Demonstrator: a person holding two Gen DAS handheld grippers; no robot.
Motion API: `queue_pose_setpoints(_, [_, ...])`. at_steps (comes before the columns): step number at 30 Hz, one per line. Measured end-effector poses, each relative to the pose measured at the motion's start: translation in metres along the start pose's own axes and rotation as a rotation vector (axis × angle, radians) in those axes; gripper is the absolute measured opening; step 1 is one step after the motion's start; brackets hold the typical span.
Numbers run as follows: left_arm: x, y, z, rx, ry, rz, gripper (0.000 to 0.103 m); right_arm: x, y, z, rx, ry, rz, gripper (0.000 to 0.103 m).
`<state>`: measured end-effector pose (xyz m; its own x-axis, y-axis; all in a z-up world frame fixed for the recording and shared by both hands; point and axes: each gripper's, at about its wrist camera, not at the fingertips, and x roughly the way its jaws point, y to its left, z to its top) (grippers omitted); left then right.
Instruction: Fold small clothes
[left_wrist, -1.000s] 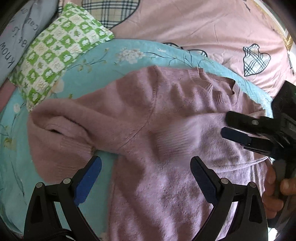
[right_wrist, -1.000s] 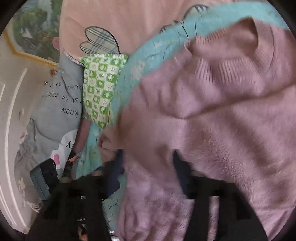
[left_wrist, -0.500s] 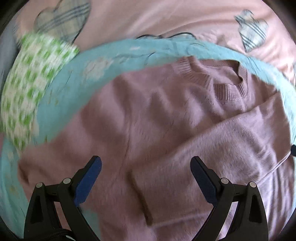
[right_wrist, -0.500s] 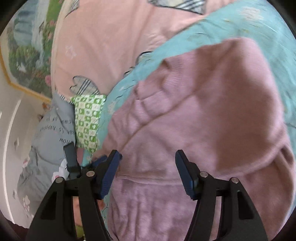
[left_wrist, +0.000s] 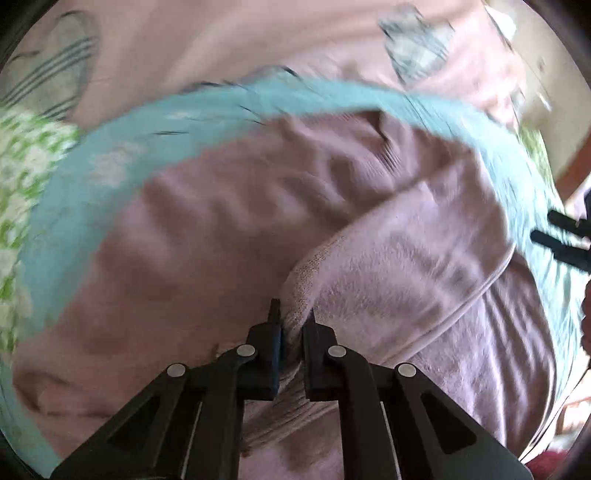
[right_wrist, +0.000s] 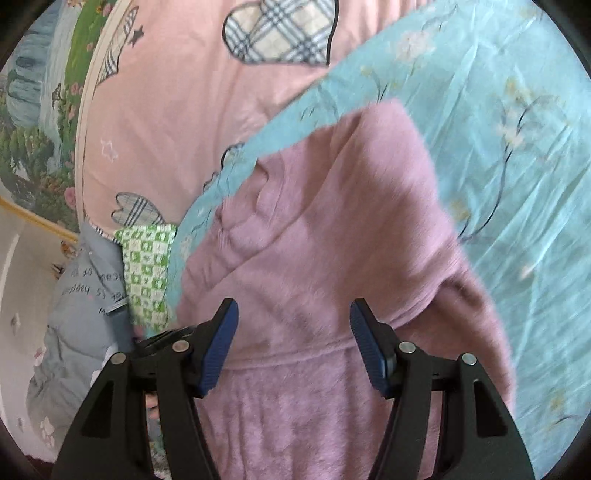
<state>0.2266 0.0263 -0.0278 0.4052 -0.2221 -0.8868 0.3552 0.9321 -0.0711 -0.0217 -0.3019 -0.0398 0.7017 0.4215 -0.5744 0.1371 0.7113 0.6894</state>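
Note:
A fuzzy lilac sweater lies spread on a light blue floral sheet, neckline toward the far side. One sleeve is folded across its body, its ribbed cuff pointing at me. My left gripper is shut on that cuff, with the knit bunched between the pads. My right gripper hovers open above the sweater near a folded shoulder, nothing between its fingers. Its black fingers show at the right edge of the left wrist view.
A pink quilt with plaid heart patches covers the bed behind the blue floral sheet. A green checked cloth and a grey cloth with writing lie to the left. A hand shows at the right edge.
My left gripper went from wide open to shut on the sleeve cuff. The right gripper let the sleeve drop across the body and drew back to the right, staying open.

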Motion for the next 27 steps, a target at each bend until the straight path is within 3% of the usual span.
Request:
queue_pose_setpoints(2, [0.003,0.021,-0.004,-0.052,0.018,0.003,0.006,-0.008,-0.002,0.009,-0.018,-0.039,-0.031,0.064])
queue_pose_setpoints(6, [0.018,0.02,-0.017,-0.094,0.053,-0.01,0.007,-0.001,-0.012,0.032,-0.036,-0.067,-0.114,0.064])
queue_pose_setpoints(15, [0.022,0.014,-0.025,-0.12,0.071,-0.005,0.007,0.068,-0.04,0.086,-0.044,-0.004,-0.247,0.064])
queue_pose_setpoints(16, [0.023,0.013,-0.025,-0.122,0.077,-0.007,0.007,0.076,-0.043,0.088,-0.043,0.009,-0.247,0.06])
queue_pose_setpoints(17, [0.025,0.011,-0.023,-0.121,0.083,-0.01,0.007,0.081,-0.045,0.09,-0.049,0.021,-0.227,0.047])
queue_pose_setpoints(18, [0.026,0.011,-0.021,-0.121,0.085,-0.013,0.007,0.086,-0.045,0.091,-0.069,0.035,-0.197,0.008])
queue_pose_setpoints(20, [0.029,0.004,-0.015,-0.122,0.085,-0.04,0.007,0.079,-0.04,0.092,-0.11,0.035,-0.221,0.009])
queue_pose_setpoints(22, [0.034,-0.006,-0.009,-0.108,0.08,-0.061,0.007,0.058,-0.033,0.1,-0.161,-0.024,-0.241,0.008])
queue_pose_setpoints(24, [0.044,-0.017,-0.001,-0.082,0.084,-0.054,0.007,0.042,-0.035,0.112,-0.186,-0.066,-0.279,0.008])
queue_pose_setpoints(27, [0.063,-0.019,-0.001,-0.08,0.116,-0.028,0.007,0.044,-0.046,0.121,-0.186,-0.048,-0.307,0.008])
